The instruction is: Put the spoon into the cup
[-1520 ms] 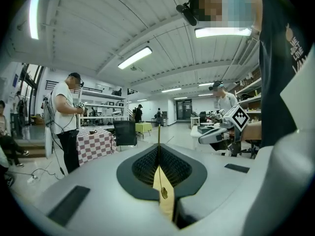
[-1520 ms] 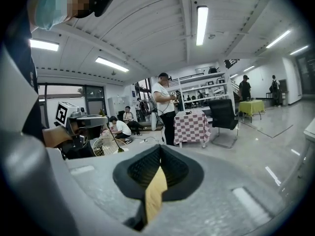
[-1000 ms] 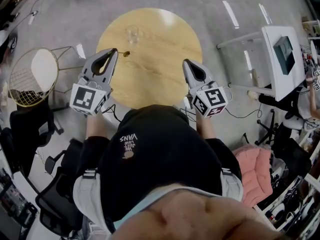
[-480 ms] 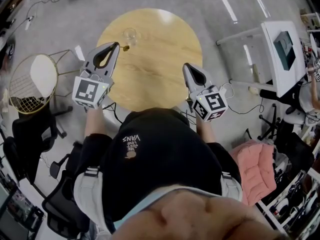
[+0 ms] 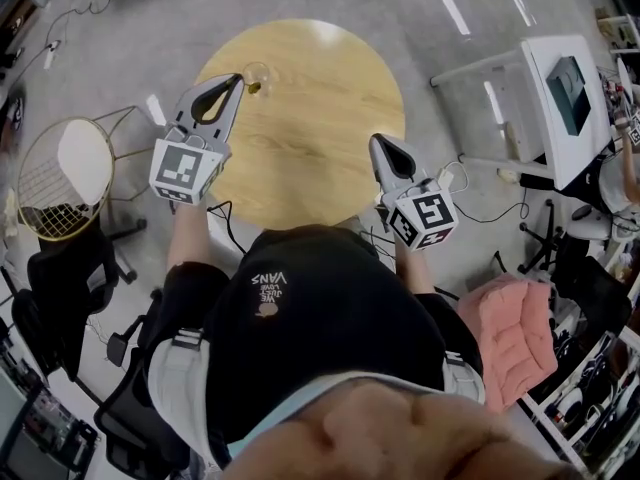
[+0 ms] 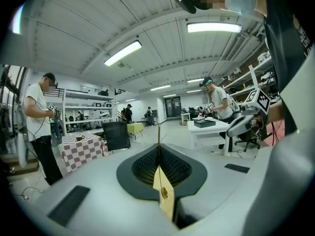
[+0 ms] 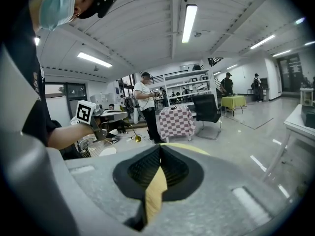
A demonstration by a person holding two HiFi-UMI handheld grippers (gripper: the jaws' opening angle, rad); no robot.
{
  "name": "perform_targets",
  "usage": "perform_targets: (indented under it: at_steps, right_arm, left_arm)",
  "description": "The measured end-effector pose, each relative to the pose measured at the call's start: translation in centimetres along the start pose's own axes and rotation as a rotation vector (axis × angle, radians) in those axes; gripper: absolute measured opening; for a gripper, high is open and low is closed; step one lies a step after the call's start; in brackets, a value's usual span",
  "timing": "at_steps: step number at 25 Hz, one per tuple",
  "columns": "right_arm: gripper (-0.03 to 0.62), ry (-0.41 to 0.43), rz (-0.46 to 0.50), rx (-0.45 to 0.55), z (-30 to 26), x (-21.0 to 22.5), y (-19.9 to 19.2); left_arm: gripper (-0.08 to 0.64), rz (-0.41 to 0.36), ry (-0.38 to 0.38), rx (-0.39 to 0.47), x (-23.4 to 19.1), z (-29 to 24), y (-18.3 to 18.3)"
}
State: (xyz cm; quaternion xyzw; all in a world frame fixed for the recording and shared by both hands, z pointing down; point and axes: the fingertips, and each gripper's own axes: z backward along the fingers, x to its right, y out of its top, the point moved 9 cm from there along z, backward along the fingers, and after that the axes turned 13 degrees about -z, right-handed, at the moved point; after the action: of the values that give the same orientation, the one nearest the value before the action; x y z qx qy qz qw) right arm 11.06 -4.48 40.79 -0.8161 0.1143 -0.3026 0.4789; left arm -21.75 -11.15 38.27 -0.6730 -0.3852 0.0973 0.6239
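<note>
A round wooden tabletop [image 5: 330, 138] sits upper centre on grey floor [image 5: 130, 28] — white desk [image 5: 570, 118] at right, gold wire frame [image 5: 40, 203] at left.

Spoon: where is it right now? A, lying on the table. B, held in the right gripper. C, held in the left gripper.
C: the left gripper is shut on the spoon, whose bowl is up near the cup; the right gripper is shut on nothing.

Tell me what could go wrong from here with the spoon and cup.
1. The left gripper pinches only the thin handle end of the spoon in its jaws, so the spoon could swivel or slip.
2. The clear cup stands near the rim of the table, so the spoon bowl might knock it over.
</note>
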Motion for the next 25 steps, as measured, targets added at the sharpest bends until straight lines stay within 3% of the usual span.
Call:
perform_targets:
  at_steps: [25]
  right_arm:
    - [-0.002, -0.103, -0.055, -0.022, -0.1, 1.1, -1.5]
  left_arm:
    - [0.011, 0.061, -0.034, -0.045, -1.6, -5.1, -5.5]
